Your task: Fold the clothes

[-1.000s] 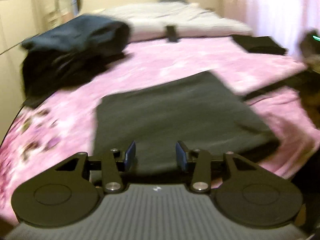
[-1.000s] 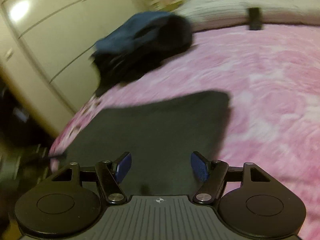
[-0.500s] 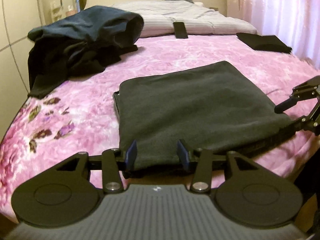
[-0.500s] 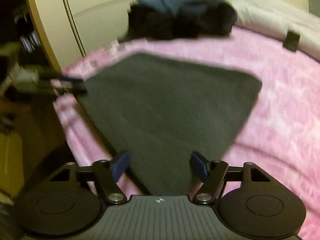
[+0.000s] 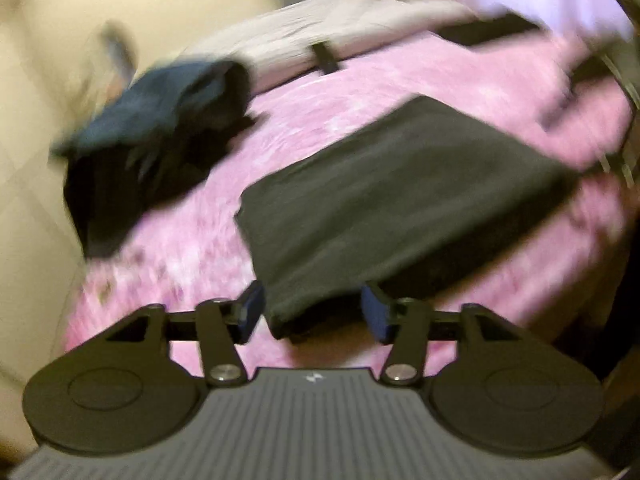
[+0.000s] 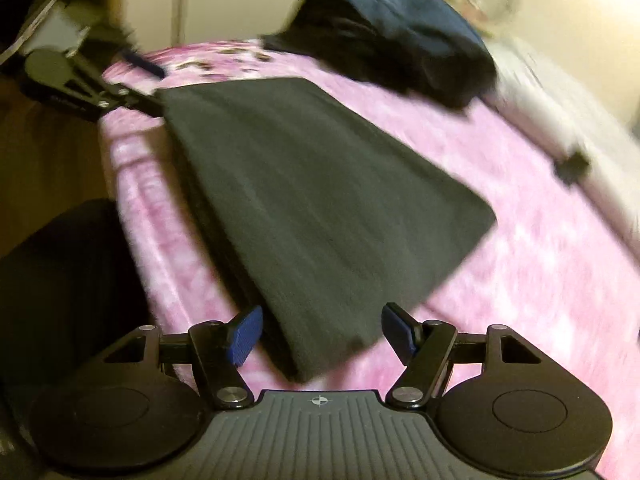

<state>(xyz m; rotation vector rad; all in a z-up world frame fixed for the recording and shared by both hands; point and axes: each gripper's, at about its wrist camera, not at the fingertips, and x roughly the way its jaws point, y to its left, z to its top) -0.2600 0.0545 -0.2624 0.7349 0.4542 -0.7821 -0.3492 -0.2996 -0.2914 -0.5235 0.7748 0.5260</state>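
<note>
A folded dark grey garment (image 5: 392, 200) lies flat on the pink blanket (image 5: 192, 248), near the bed's edge. In the blurred left wrist view my left gripper (image 5: 314, 312) sits at the garment's near corner. Its jaws are opening and the blue pads (image 5: 252, 312) stand clear of the cloth between them. The right wrist view shows the same garment (image 6: 320, 200), with its other near corner between the spread pads of my right gripper (image 6: 322, 334), which is open and not pressing on it. The left gripper (image 6: 154, 86) also shows at the garment's far corner.
A heap of dark blue and black clothes (image 5: 160, 132) (image 6: 400, 40) lies beyond the garment. Grey bedding (image 5: 340, 36) with a small black object (image 5: 326, 58) lies at the bed's head, and another folded dark piece (image 5: 492, 28) at the far right. A person's dark leg (image 6: 60, 280) stands beside the bed.
The left jaws have spread wider around the garment's edge. Both views have rolled, and the right gripper has swung round to the garment's near corner.
</note>
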